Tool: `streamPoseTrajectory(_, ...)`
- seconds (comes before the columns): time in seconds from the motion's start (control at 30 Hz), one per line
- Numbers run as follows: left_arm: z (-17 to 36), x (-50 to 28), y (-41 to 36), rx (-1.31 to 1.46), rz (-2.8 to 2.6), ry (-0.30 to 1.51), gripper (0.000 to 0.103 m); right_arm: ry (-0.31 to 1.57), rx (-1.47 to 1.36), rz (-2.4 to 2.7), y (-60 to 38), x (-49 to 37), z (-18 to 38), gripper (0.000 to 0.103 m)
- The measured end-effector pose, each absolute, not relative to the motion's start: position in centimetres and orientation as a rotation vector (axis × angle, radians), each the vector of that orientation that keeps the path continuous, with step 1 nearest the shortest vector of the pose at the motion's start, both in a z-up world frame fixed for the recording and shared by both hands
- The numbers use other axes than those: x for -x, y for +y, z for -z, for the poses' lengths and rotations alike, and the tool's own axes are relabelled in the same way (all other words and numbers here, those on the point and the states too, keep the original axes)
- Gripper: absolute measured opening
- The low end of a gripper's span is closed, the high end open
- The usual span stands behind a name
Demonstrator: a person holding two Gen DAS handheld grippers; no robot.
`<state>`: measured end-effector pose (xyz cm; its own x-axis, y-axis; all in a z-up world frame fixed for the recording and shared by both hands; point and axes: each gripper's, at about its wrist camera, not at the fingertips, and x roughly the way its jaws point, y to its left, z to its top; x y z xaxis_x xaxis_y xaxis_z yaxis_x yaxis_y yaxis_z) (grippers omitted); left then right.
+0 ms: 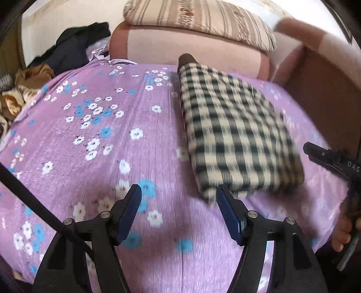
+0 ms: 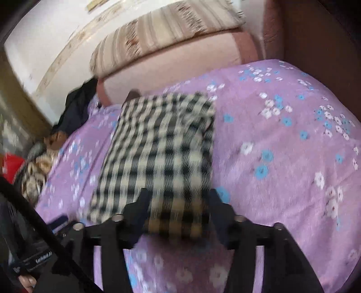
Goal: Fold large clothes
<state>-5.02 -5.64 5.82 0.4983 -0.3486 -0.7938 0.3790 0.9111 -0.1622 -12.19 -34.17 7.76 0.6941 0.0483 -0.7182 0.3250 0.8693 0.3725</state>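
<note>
Left wrist view, folded checked garment (image 1: pixel 234 133) on floral sheet (image 1: pixel 90 139), pillow (image 1: pixel 198 20) behind, both tools (image 1: pixel 178 196) (image 2: pixel 178 200) spread wide, empty.

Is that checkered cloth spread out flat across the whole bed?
No, the checkered cloth lies folded into a compact rectangle, with purple flowered bedsheet showing around it.

We see a bed covered by a lilac sheet printed with white and blue flowers (image 1: pixel 94 144). A folded black-and-cream checked garment (image 1: pixel 234 135) lies flat on it toward the right edge. At the far edge rests a pink bolster cushion (image 1: pixel 180 47); dark and tan crumpled clothes (image 1: pixel 67 51) pile at the far left corner.
</note>
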Motion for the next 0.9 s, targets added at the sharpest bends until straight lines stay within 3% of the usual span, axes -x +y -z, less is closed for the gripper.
streamPoseTrajectory(0.07,-6.0,3.3,-5.7,0.007,0.466,0.969,0.079,0.787,-0.546,0.186,-36.2,10.7,-7.5,0.067)
streamPoseTrajectory(0.4,-4.1,-6.3,-10.6,0.191,0.658,1.121,0.079,0.824,-0.977,0.023,-44.4,2.7,0.1,0.068)
streamPoseTrajectory(0.67,-1.1,-9.0,-13.6,0.259,0.709,1.238,0.084,0.832,-0.963,-0.103,-43.1,-1.4,1.4,0.069)
streamPoseTrajectory(0.7,-0.8,-9.1,-13.7,0.266,0.707,1.244,0.082,0.842,-0.937,-0.108,-42.6,-1.9,1.3,0.068)
streamPoseTrajectory(0.77,-0.8,-9.1,-13.6,0.258,0.688,1.239,0.066,0.860,-0.913,-0.114,-41.7,-2.9,1.1,0.048)
streamPoseTrajectory(0.83,-1.4,-9.0,-13.2,0.236,0.691,1.224,0.043,0.851,-0.900,-0.126,-41.0,-3.4,0.5,0.041)
streamPoseTrajectory(0.9,-2.5,-9.2,-12.6,0.233,0.696,1.206,0.036,0.825,-0.877,-0.146,-40.2,-3.8,-0.8,0.037)
